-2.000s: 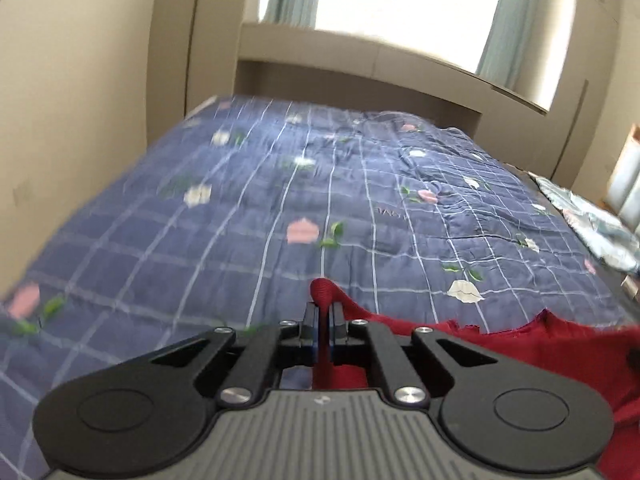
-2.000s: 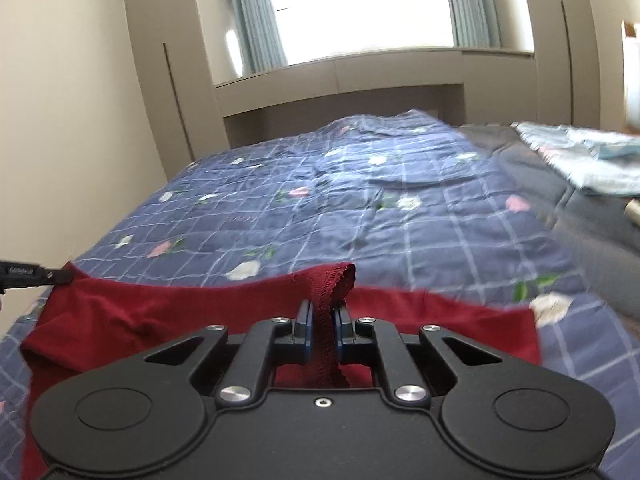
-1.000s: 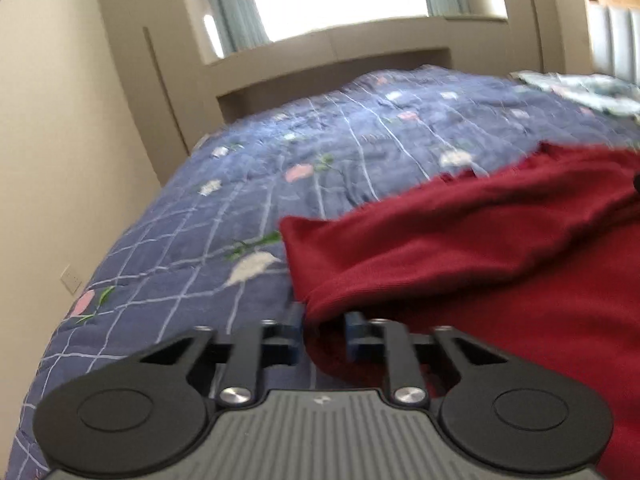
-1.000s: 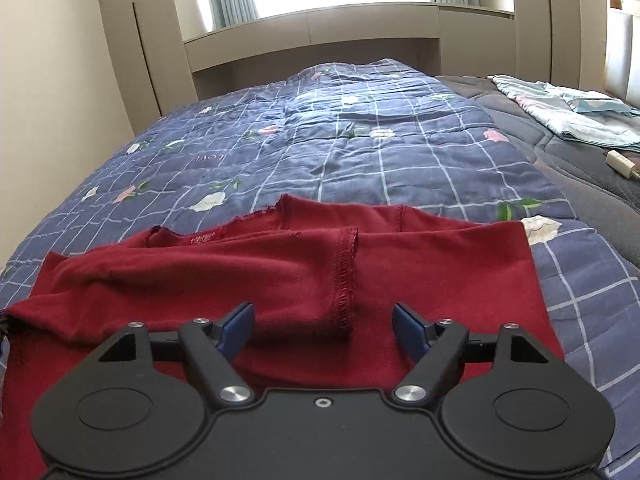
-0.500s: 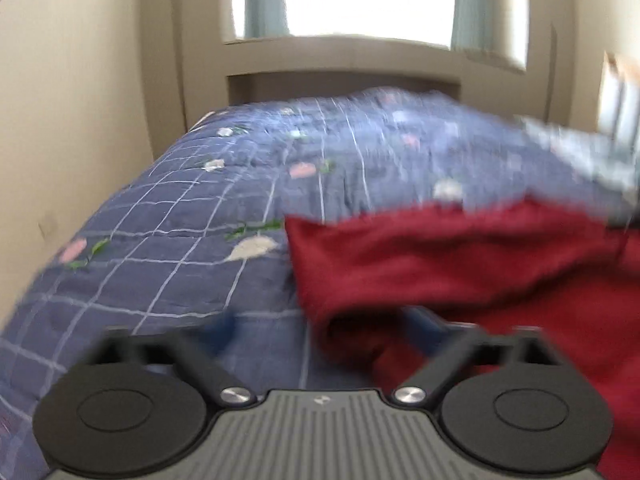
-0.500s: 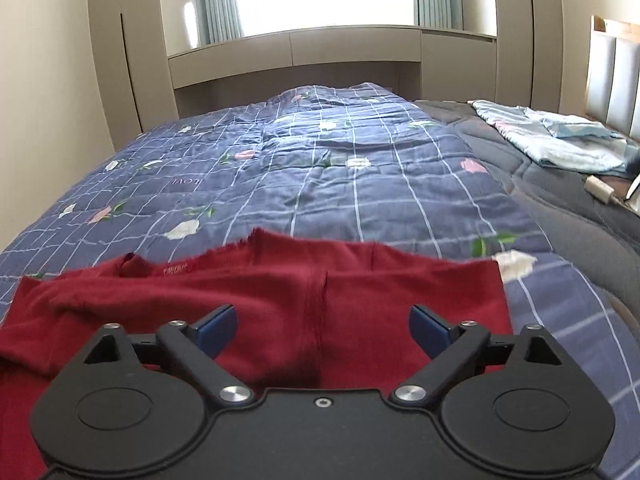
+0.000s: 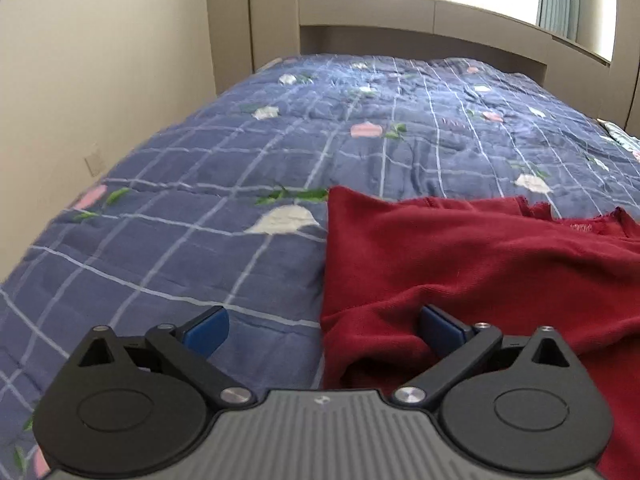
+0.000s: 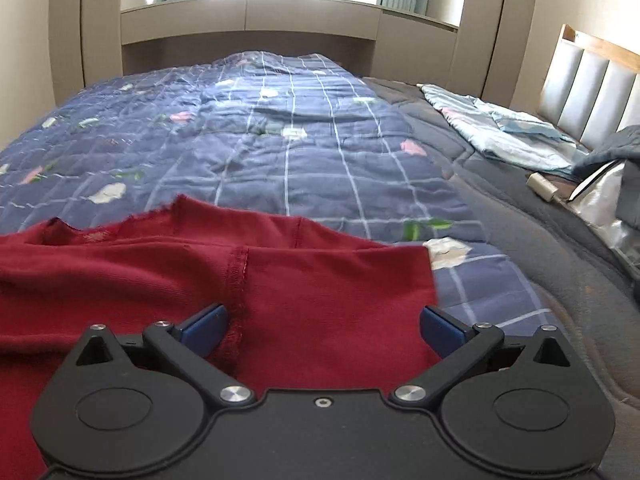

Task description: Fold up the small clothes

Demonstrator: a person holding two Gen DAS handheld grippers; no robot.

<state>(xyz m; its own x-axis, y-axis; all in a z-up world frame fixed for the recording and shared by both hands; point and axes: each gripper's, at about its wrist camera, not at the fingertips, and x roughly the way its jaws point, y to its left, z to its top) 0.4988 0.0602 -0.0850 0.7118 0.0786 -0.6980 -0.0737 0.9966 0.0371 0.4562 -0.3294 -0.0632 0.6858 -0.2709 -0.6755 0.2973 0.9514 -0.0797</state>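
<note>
While both grippers' fingers (image 7: 206,326) gape wide, the red garment (image 8: 328,292) lies between them, seemingly unpinched.

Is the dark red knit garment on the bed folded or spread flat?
Folded: one layer of the dark red knit garment lies doubled over another, hemmed edge on top, on the blue checked quilt.
</note>
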